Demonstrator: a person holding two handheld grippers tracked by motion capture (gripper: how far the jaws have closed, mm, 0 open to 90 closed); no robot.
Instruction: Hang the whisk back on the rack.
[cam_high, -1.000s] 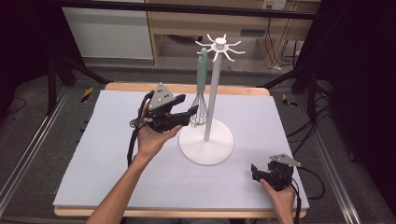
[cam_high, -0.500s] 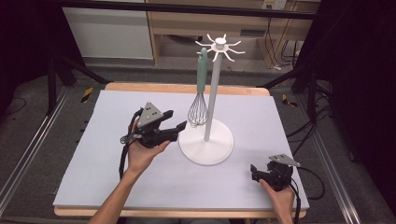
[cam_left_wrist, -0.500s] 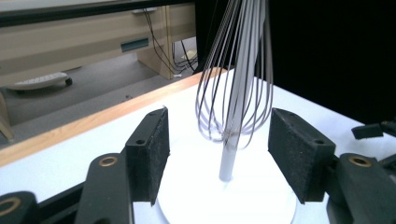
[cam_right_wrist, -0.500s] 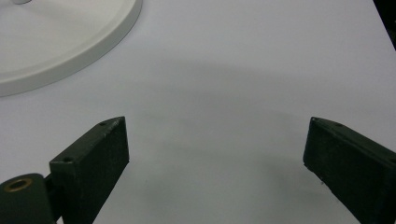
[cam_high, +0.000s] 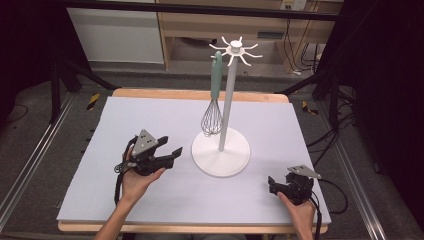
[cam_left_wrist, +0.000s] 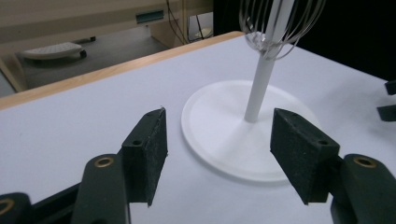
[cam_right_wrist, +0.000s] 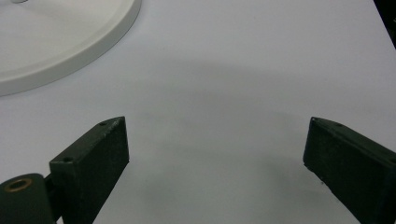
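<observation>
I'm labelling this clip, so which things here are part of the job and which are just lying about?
Likely part of the job:
whisk, hanging on the white hook stand
left tool, open, beside the stand's base
right tool, open, near the table's front right corner

Just lying about:
cables on the floor

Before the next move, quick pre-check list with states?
1. Whisk hangs on the stand: ok.
2. Stand base flat on the table: ok.
3. Left gripper open, nothing between the jaws: ok.
4. Right gripper open, nothing between the jaws: ok.
5. Both grippers apart from whisk and stand: ok.
6. How firmly the whisk sits on its hook: cannot tell.
</observation>
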